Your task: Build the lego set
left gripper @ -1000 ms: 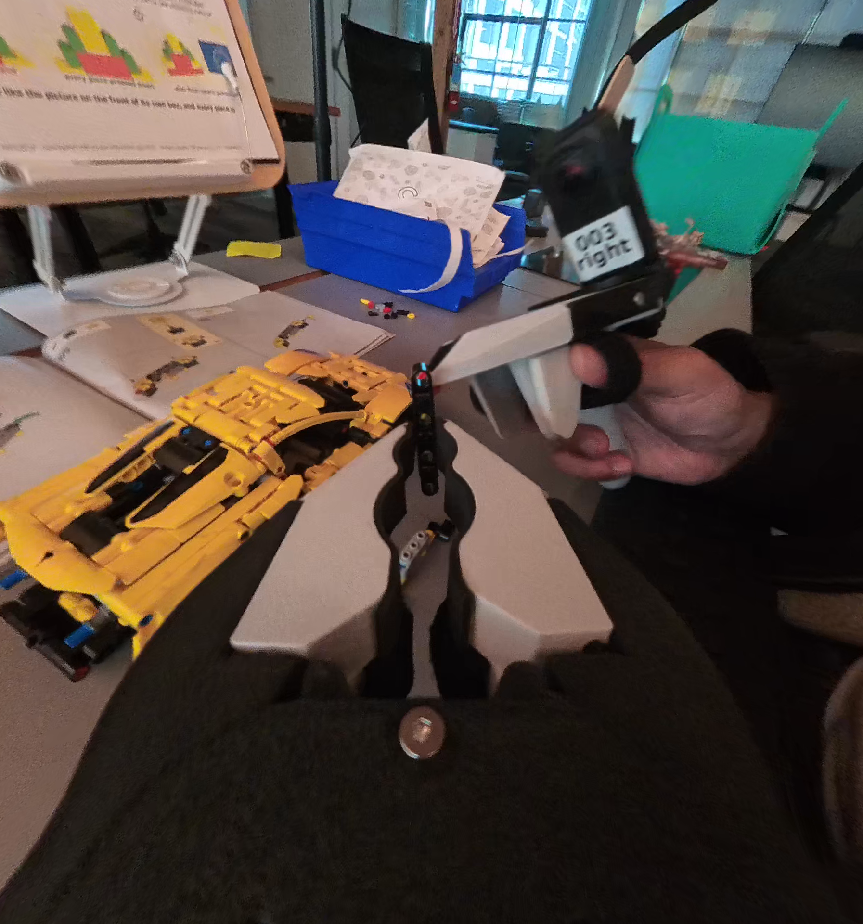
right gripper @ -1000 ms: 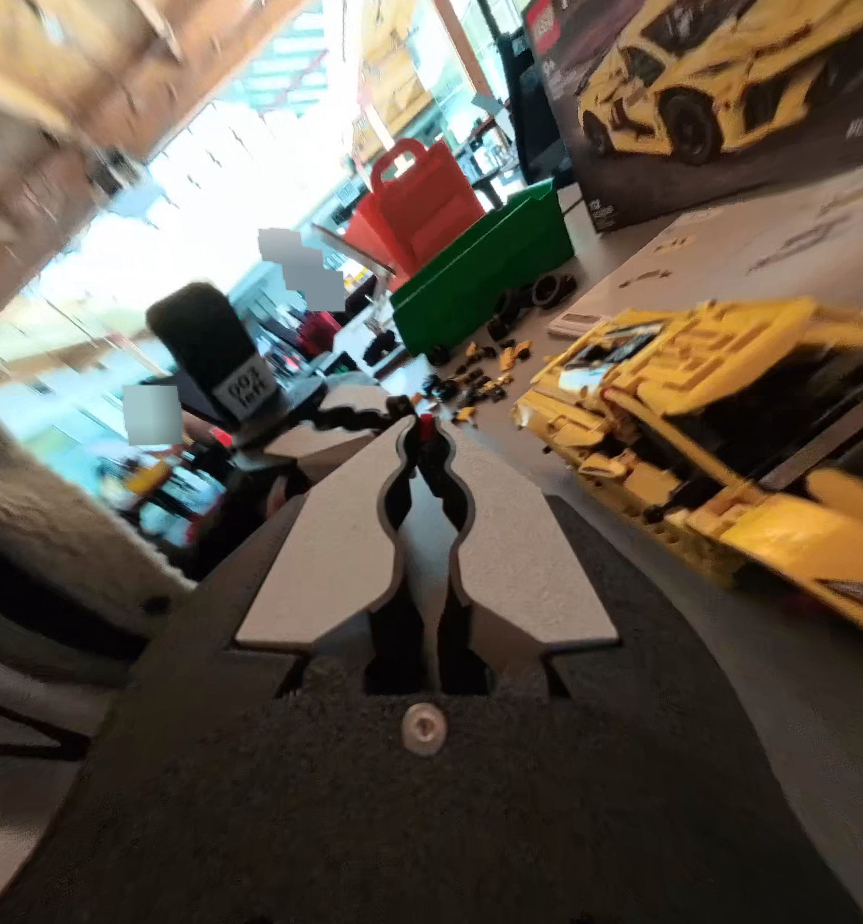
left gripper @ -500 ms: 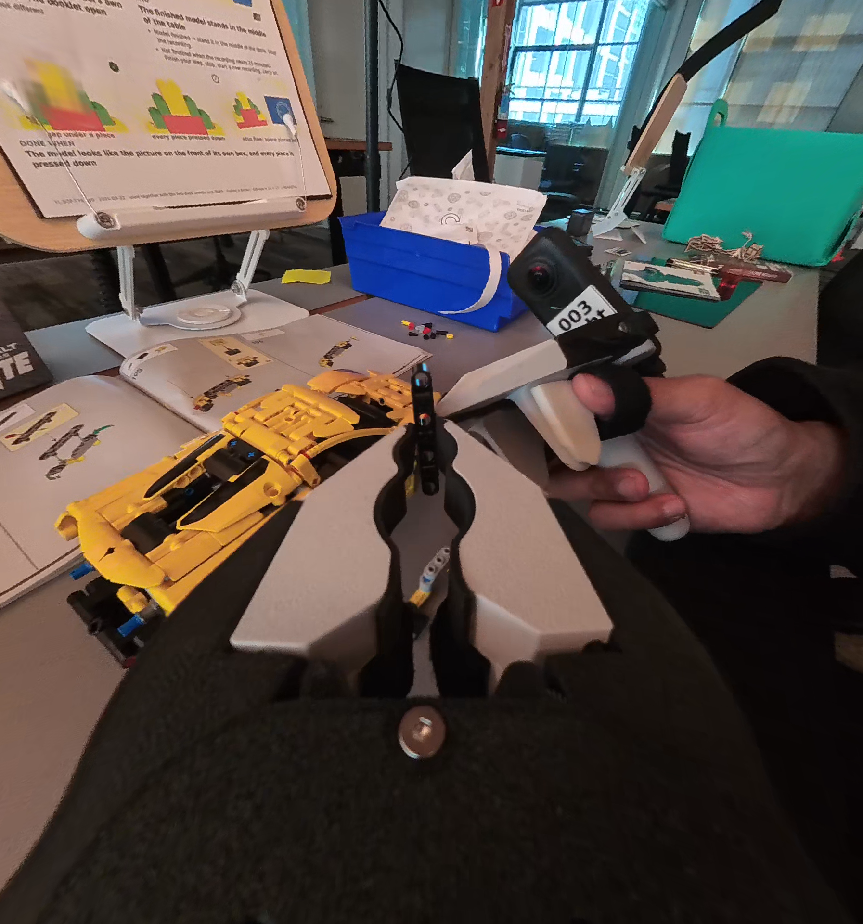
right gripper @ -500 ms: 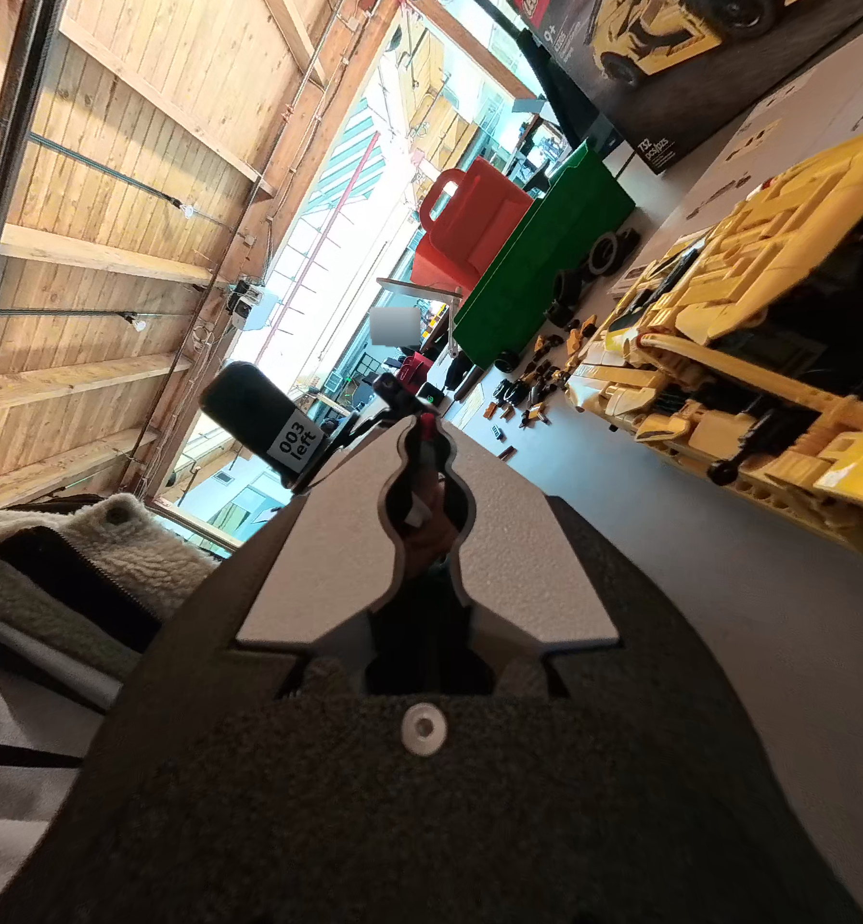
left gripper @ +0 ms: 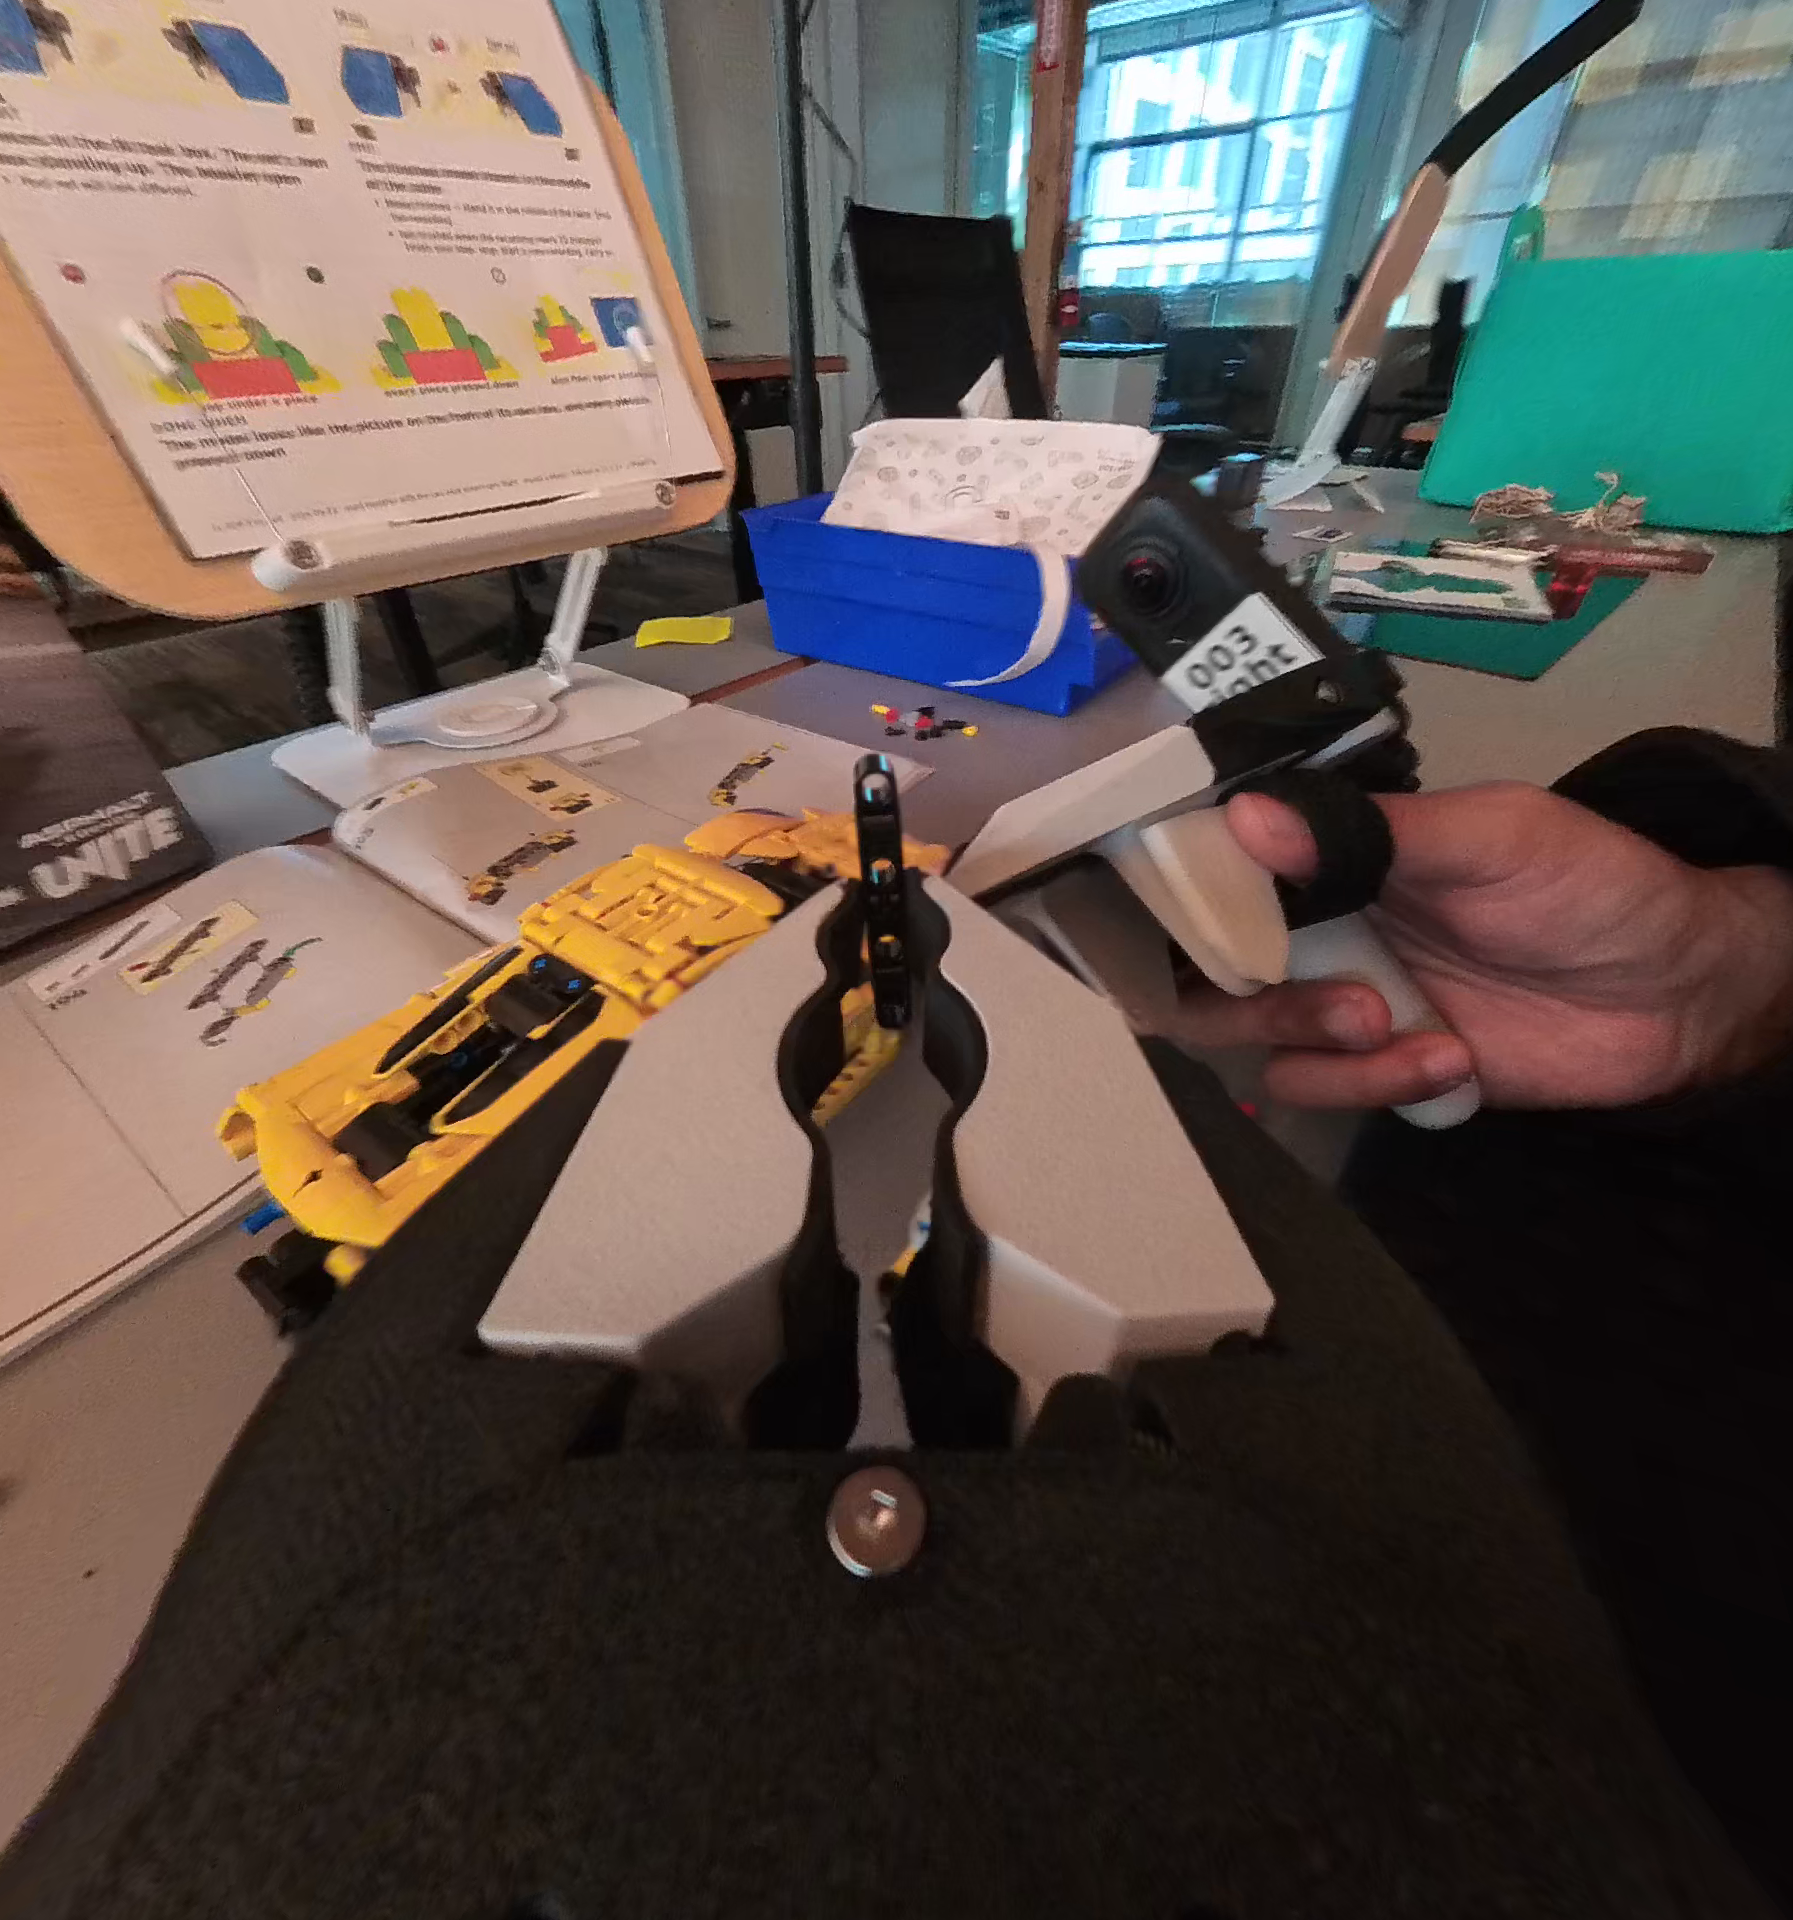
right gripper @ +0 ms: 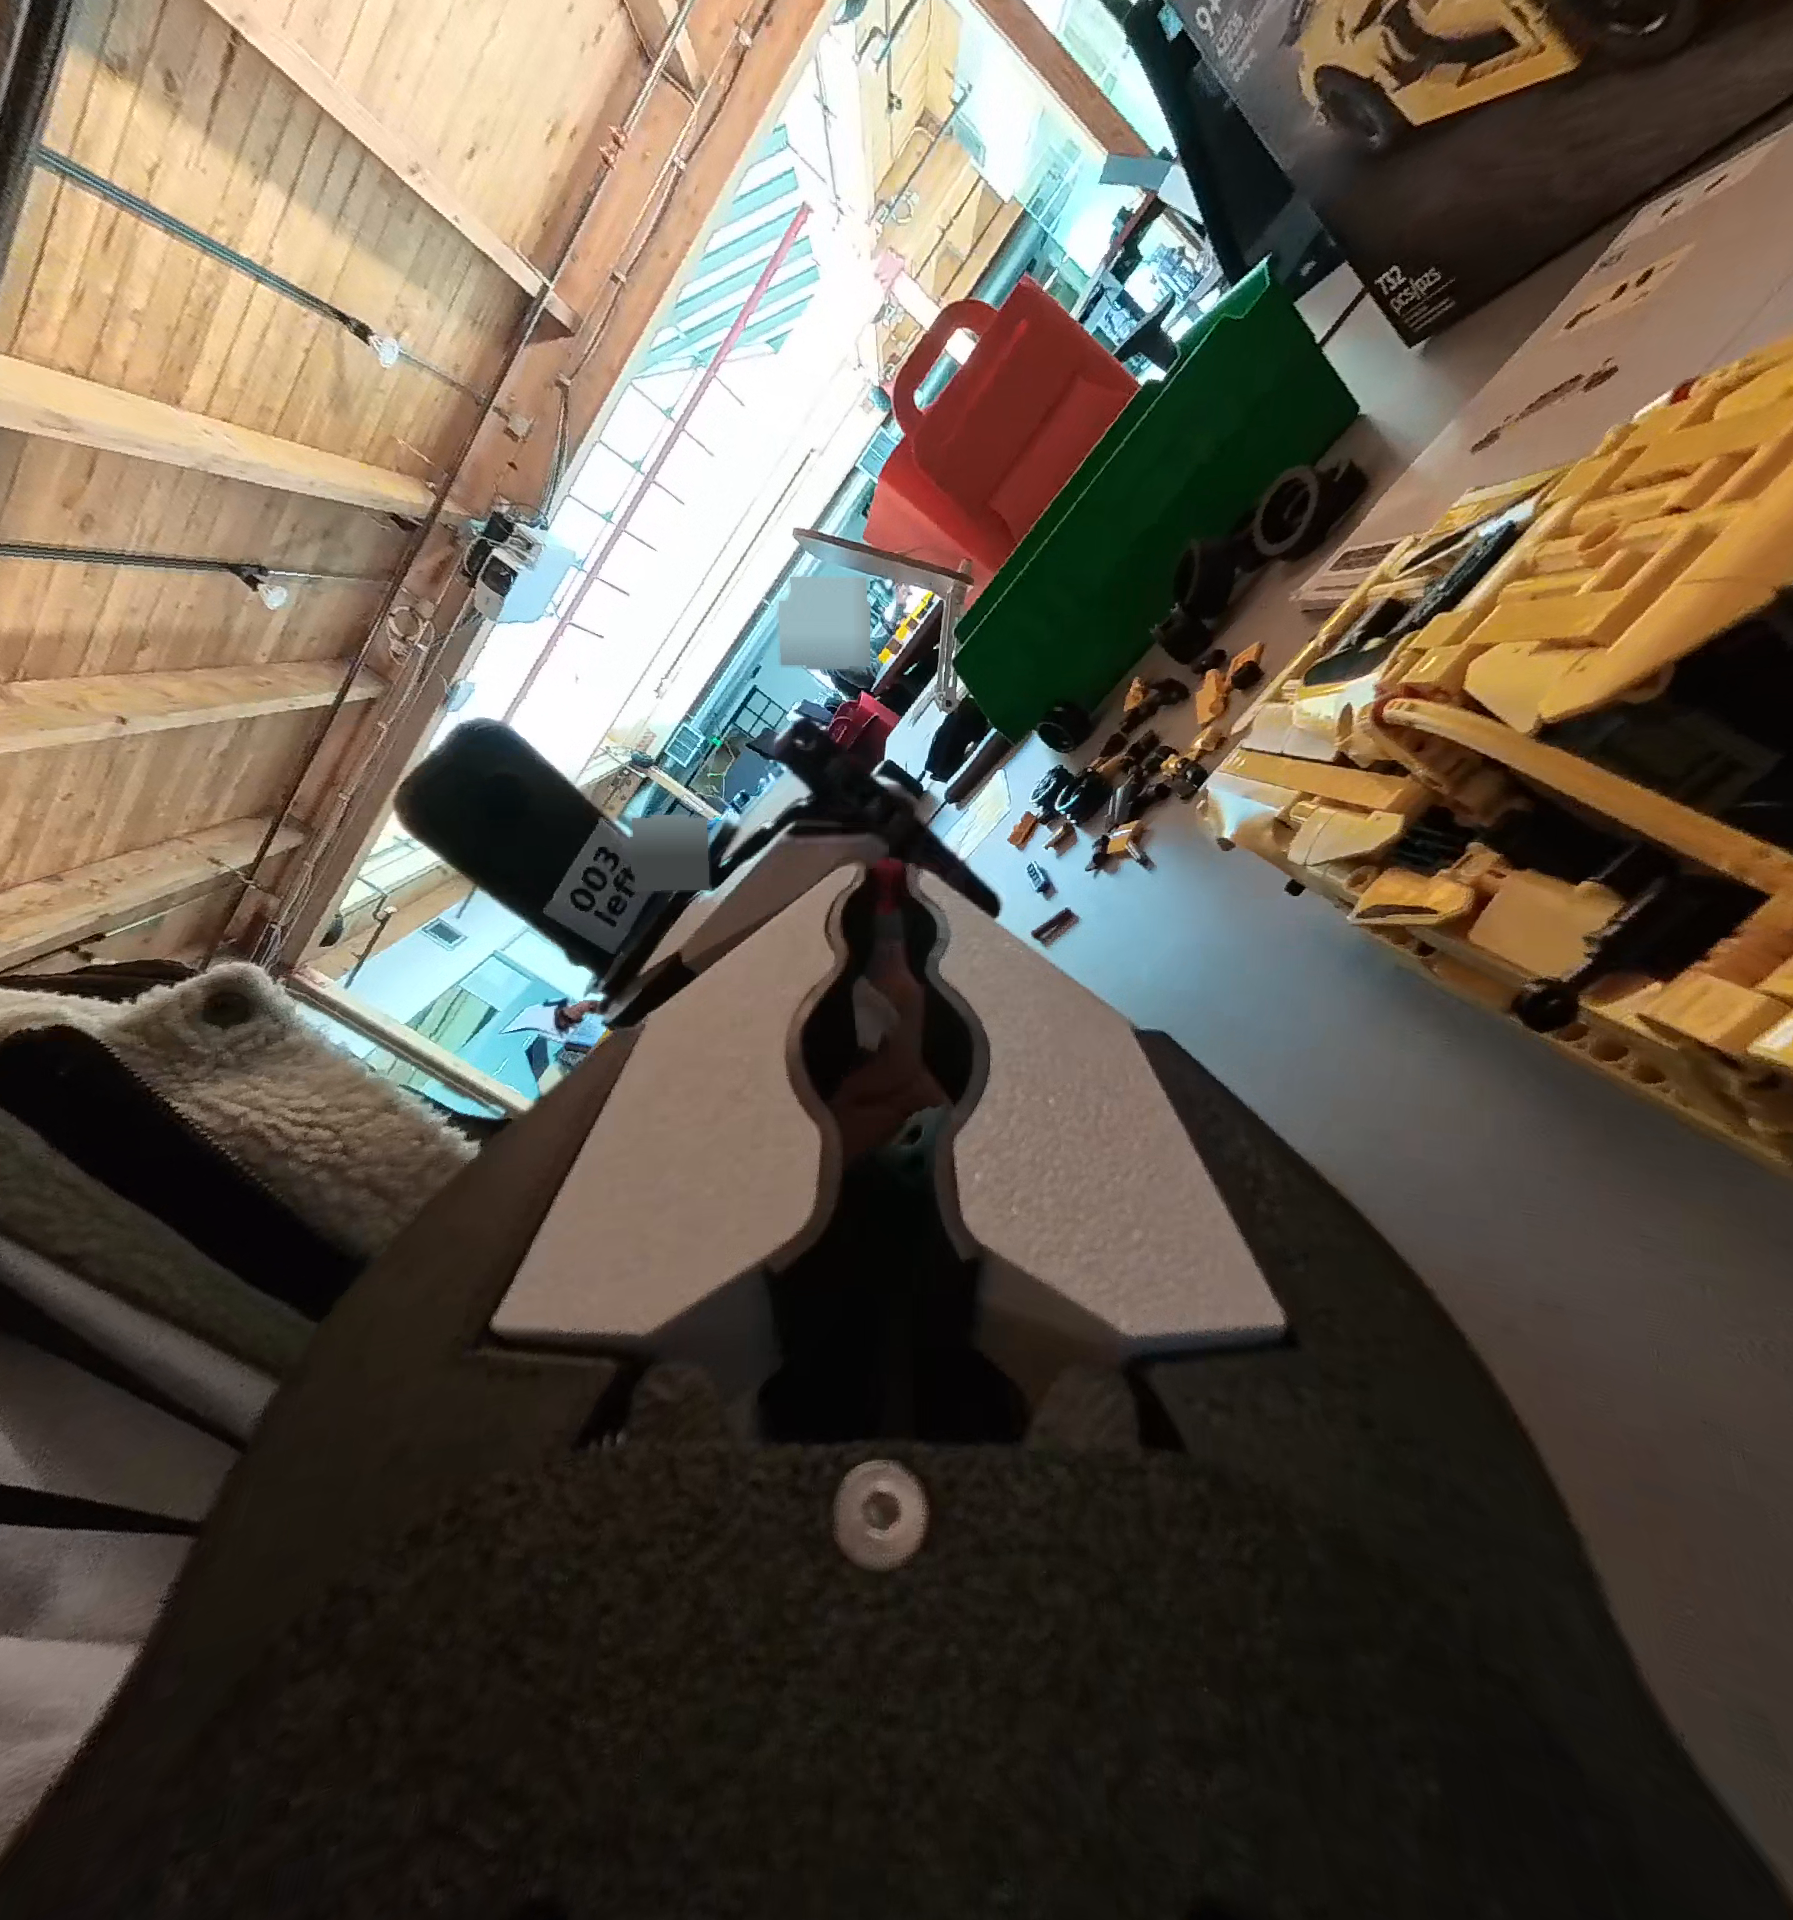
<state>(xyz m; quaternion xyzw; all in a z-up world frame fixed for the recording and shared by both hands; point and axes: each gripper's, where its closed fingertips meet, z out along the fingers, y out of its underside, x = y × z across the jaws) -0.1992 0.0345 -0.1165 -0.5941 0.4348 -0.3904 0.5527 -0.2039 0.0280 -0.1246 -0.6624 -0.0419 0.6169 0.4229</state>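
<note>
The left hand-held gripper (left gripper: 884,894) is raised above the surface (left gripper: 61,1579) with its fingers pointing forward over the yellow lego car (left gripper: 559,997). Its jaws are closed narrow on a thin black lego beam (left gripper: 879,883), which stands upright between the fingertips and projects above them. The beam shows several round holes along its length.

The right hand-held gripper (right gripper: 887,883) is held in the person's right hand (left gripper: 1557,945), which wraps the white handle from the right, with one finger through a black strap at the trigger. In the left wrist view this gripper lies nearly level, its white fingers directed leftward so that the tips come in just beside the black lego beam. In the right wrist view the camera is rolled steeply, so the surface runs diagonally. The jaws there are drawn close together on a small red piece (right gripper: 884,891) at the fingertips. Whether the red piece touches the beam cannot be determined.

The yellow lego car rests on the surface, partly on an open instruction booklet (left gripper: 71,1122). Loose black and yellow lego parts (right gripper: 1131,790) lie beyond it, next to a green bin (right gripper: 1131,540). A blue bin (left gripper: 913,613) holding printed paper stands farther back, beside a white stand carrying an instruction sheet (left gripper: 279,239). The set's box (right gripper: 1494,135) stands at the far edge.
</note>
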